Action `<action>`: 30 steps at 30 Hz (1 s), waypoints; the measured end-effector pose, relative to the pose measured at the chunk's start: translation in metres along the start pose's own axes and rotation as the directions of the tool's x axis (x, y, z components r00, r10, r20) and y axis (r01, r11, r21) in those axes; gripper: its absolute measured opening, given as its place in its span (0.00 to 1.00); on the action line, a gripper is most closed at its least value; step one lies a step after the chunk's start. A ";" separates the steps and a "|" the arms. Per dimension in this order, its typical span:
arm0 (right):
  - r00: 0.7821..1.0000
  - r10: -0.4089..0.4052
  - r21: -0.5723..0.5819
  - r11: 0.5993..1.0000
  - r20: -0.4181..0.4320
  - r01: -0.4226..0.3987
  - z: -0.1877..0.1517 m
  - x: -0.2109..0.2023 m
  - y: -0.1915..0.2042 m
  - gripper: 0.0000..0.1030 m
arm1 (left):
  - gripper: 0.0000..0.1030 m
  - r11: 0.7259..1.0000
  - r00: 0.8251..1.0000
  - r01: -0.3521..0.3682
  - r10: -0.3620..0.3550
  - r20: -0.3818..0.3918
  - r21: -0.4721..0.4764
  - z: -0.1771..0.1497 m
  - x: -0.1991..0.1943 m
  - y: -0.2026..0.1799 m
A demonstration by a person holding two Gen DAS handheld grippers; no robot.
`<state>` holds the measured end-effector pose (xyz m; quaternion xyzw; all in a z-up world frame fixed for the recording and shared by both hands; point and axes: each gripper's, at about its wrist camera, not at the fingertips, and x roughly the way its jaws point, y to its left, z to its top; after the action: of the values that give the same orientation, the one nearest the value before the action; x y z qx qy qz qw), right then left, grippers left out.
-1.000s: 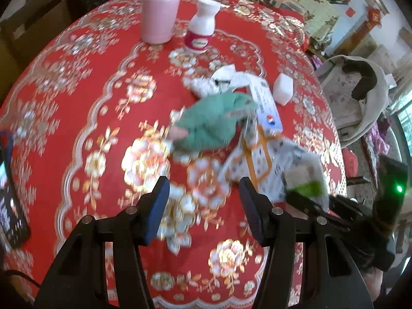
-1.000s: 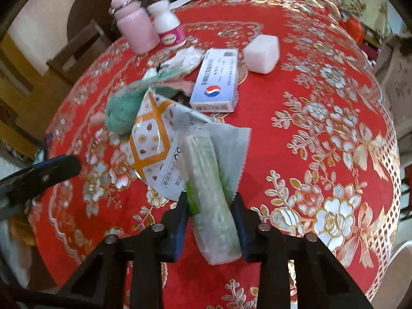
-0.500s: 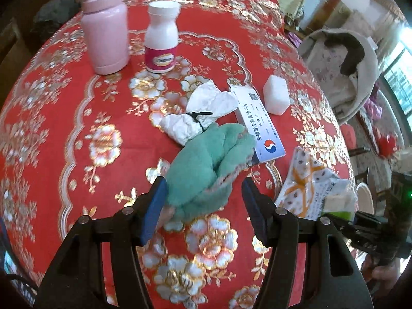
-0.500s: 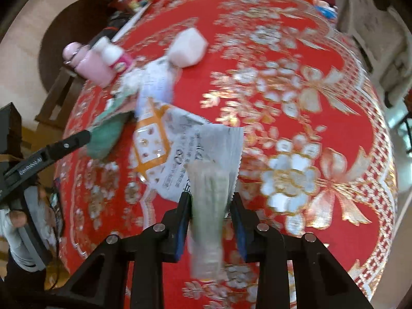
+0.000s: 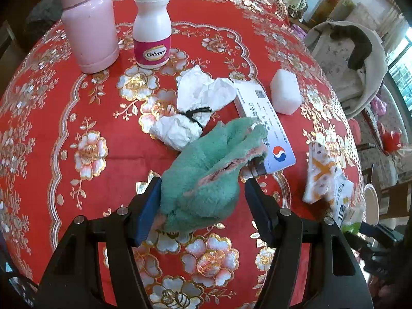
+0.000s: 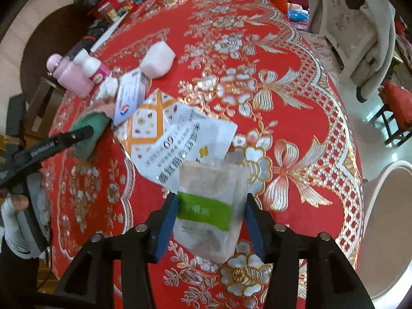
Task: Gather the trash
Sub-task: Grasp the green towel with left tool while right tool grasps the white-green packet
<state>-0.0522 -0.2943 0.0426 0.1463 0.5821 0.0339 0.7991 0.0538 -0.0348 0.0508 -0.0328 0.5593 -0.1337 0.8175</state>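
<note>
Trash: fuzzy green cloth [image 5: 203, 180], crumpled, pink inside folds, lies on red brocade tablecloth [image 5: 77, 108] between spread left gripper [image 5: 202, 212] jaws, which have just been opening; left pad touches, right clear. Crinkled tissue [image 5: 195, 108] at 12 o'clock; box [image 5: 267, 134] partly hidden behind cloth.

Right view: translucent pouch [image 6: 211, 211], green band, between right gripper [image 6: 209, 225] jaws just opened; contact unclear. White wrapper [image 6: 180, 141] at 11 o'clock, print blurred.

Left gripper [image 5: 202, 206] and right gripper [image 6: 211, 221], both angled steeply downward, jaws just opening, each straddling an item.
</note>
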 end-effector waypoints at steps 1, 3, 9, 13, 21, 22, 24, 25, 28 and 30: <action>1.000 -0.003 0.002 1.000 -0.003 0.003 -0.002 0.002 0.000 0.55 | 0.59 1.000 1.000 0.004 -0.004 0.003 -0.007 -0.002 -0.002 0.000; 1.000 0.005 0.016 1.000 -0.004 -0.005 -0.004 0.005 0.001 0.55 | 0.46 1.000 1.000 0.002 -0.002 0.004 -0.025 -0.006 -0.004 0.001; 1.000 -0.023 -0.023 0.999 0.015 0.023 -0.012 0.007 0.005 0.45 | 0.39 0.997 0.999 0.045 -0.047 -0.024 -0.070 -0.025 -0.016 0.000; 1.000 0.013 -0.031 0.999 0.009 -0.013 -0.013 -0.005 0.000 0.43 | 0.38 0.996 0.998 0.036 -0.039 -0.039 -0.078 -0.048 -0.029 -0.005; 0.995 -0.013 -0.130 0.992 -0.102 0.000 -0.035 -0.003 -0.002 0.43 | 0.44 0.999 0.995 0.017 -0.021 -0.096 -0.041 -0.087 -0.038 -0.024; 0.994 -0.019 -0.118 0.993 -0.104 0.007 -0.036 -0.001 -0.003 0.46 | 0.45 0.999 0.995 0.013 -0.016 -0.099 -0.029 -0.087 -0.037 -0.026; 0.996 -0.015 -0.082 0.997 -0.090 0.008 -0.039 -0.002 -0.006 0.49 | 0.54 1.000 0.994 0.012 -0.014 -0.107 -0.019 -0.085 -0.035 -0.030; 0.997 -0.025 -0.073 0.997 -0.080 0.019 -0.041 -0.003 -0.006 0.52 | 0.57 1.000 0.994 0.018 -0.020 -0.111 -0.020 -0.085 -0.035 -0.031; 0.997 -0.050 -0.068 0.997 -0.061 0.046 -0.048 -0.005 -0.006 0.55 | 0.59 1.000 0.994 0.003 -0.004 -0.110 -0.015 -0.082 -0.029 -0.034; 0.998 -0.048 -0.049 0.998 -0.051 0.045 -0.052 -0.004 -0.005 0.55 | 0.59 1.000 0.994 -0.012 0.011 -0.105 -0.013 -0.082 -0.026 -0.035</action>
<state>-0.1028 -0.2898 0.0303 0.1124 0.6052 0.0331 0.7874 -0.0370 -0.0538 0.0505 -0.0279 0.6025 -0.1266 0.7875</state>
